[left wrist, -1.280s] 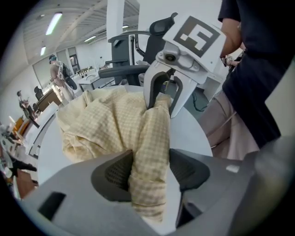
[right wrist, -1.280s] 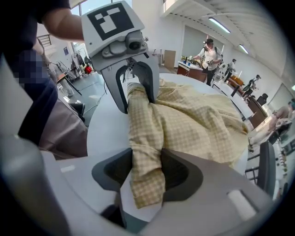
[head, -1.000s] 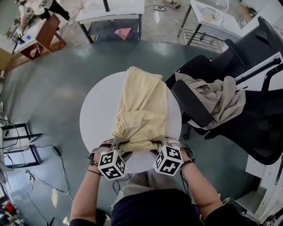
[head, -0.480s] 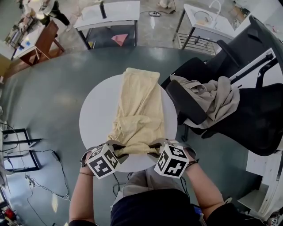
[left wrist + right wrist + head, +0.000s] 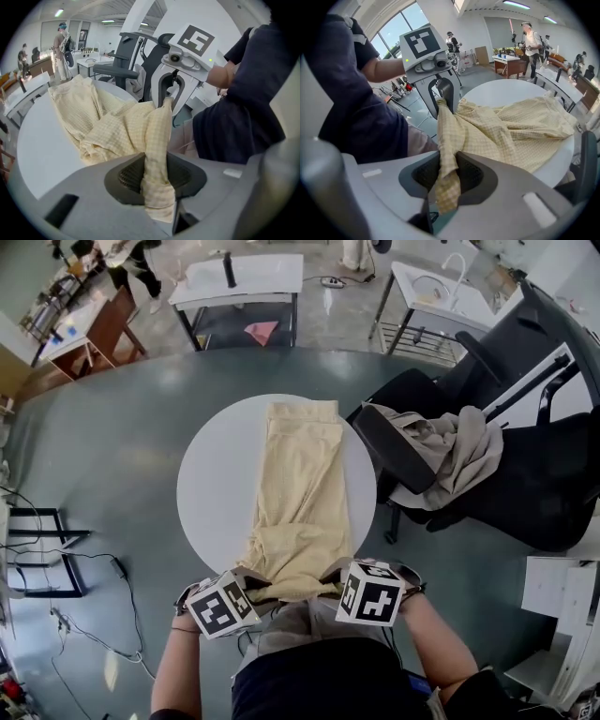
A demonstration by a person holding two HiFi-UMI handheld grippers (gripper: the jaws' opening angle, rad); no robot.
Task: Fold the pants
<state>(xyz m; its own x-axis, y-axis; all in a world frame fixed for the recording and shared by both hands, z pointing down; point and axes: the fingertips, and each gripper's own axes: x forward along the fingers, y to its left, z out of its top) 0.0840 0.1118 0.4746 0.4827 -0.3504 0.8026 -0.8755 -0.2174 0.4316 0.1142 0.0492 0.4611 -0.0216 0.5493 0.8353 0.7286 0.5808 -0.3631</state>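
Gripping the near end of the pants, we have cloth in both grippers. The jaws of the left gripper have just been closing and now clamp a gathered fold between their ribbed pads. The right gripper has closed the same way on a twist of the same edge. The pants lie lengthwise down the middle of the round worktop, with the far end flat near the far rim and the near end lifted at the near rim.

We judge the main risk to be the narrow, bunched bite. Each gripper may be holding only one layer, so the other could drop away and skew the fold. An uneven pull could drag the garment sideways across the slick surface, and the slack sagging between our grippers could set a crease.

The fabric is thin, soft and pale yellow with a fine check weave, rumpled near us and smoother farther off. The worktop is a hard, smooth white disc.
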